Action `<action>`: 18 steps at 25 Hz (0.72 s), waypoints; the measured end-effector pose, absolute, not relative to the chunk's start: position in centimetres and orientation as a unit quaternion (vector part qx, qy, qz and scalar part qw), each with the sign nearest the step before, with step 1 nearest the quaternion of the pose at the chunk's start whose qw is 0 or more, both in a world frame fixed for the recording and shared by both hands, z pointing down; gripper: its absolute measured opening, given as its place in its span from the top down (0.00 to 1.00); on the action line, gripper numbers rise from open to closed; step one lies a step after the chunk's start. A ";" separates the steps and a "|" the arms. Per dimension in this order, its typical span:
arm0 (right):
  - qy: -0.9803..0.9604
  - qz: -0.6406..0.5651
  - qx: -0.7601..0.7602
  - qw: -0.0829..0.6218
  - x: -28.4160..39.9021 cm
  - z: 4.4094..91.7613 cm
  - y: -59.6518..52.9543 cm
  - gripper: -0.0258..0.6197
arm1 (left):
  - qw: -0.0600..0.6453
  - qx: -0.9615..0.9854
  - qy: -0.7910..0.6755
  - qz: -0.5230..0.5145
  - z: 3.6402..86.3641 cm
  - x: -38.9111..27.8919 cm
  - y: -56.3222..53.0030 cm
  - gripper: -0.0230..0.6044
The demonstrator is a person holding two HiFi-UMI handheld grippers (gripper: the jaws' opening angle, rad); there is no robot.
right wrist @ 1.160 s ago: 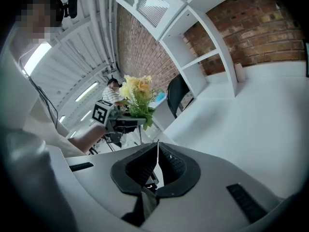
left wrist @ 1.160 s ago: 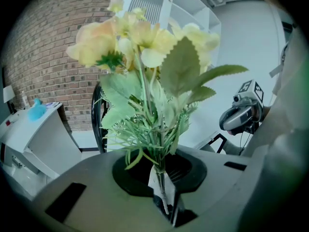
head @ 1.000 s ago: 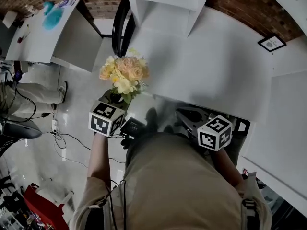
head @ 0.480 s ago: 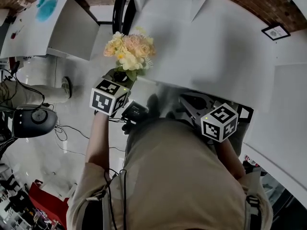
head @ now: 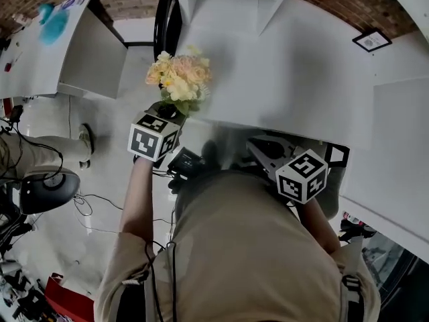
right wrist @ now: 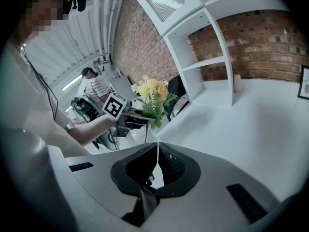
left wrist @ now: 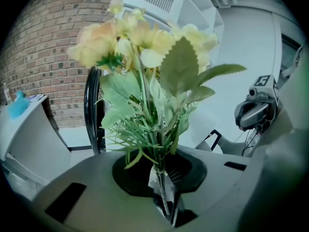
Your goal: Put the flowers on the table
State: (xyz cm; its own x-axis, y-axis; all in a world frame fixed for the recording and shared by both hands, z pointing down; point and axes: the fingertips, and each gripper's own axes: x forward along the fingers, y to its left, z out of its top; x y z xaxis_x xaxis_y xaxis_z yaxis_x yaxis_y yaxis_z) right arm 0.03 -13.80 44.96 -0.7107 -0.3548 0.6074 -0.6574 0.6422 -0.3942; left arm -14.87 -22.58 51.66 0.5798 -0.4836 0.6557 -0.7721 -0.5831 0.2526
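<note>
Evidently the left tongs [left wrist: 166, 208] are pinching the seemingly light, floppy flowers [left wrist: 145, 47] low on their thin stems, likely the safest hold, while the right tongs [right wrist: 157, 153] are hanging pressed together, empty.

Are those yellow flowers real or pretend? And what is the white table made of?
The flowers look pretend: stiff, evenly toothed, matte leaves like cloth or plastic, on thin wire-like stems. I can't be sure. The table looks like smooth white laminated or painted board, plain and even with no grain.
</note>
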 end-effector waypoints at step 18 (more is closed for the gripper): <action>-0.878 0.286 0.281 0.261 -2.0 44.8 -15.1 0.92 | 0.311 0.843 -0.359 0.253 54.0 -13.7 -26.6 0.89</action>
